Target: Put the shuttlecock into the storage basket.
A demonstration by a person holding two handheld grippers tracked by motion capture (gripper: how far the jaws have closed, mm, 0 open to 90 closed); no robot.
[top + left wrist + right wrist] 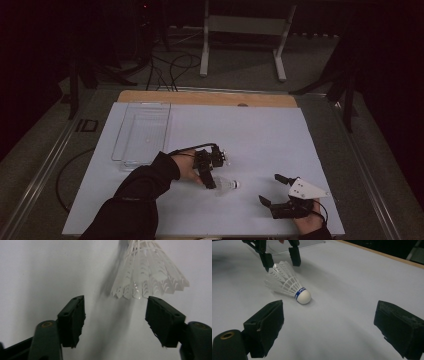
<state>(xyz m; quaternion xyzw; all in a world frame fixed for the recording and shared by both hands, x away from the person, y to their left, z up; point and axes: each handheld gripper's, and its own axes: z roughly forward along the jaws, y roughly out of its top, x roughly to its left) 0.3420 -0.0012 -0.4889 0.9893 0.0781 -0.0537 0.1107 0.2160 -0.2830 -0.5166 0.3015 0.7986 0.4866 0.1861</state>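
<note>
The high view was dim and underexposed: only the white table (pixel 260 135) was lit, while the floor and room around it sank into near black with a reddish cast. Both gripper views were brighter, with even, soft light. In the left gripper view the shuttlecock (pixel 147 272) cast a soft grey shadow to its left, and the near jaws were slightly blurred. The right gripper view showed mild softness at its edges.

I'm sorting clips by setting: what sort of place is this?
Probably a dim lab or recording workspace: a white-topped table with a white feathered shuttlecock, a clear plastic tray, black cables on grey carpet and a white metal stand.
</note>
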